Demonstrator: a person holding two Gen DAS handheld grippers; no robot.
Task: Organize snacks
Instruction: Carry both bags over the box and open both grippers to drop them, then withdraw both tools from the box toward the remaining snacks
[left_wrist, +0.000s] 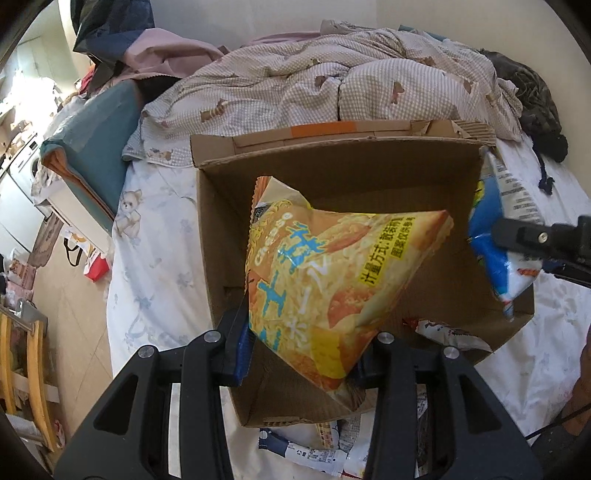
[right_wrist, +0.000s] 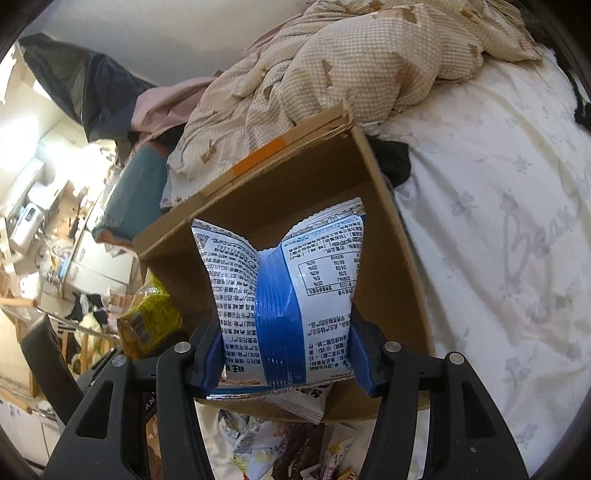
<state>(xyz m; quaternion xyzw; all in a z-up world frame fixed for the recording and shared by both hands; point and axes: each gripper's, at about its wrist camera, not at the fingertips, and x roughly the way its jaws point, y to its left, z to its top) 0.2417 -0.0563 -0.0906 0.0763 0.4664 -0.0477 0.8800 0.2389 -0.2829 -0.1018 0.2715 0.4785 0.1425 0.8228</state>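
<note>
An open cardboard box lies on the bed; it also shows in the right wrist view. My left gripper is shut on a yellow-orange cheese snack bag and holds it above the box opening. My right gripper is shut on a blue-and-white snack bag, also held over the box. That bag and the right gripper's finger show at the right in the left wrist view. A small white snack packet lies inside the box.
Several loose snack packets lie on the white sheet in front of the box. A checked quilt is heaped behind the box. A teal cushion sits at the bed's left edge, with floor clutter beyond.
</note>
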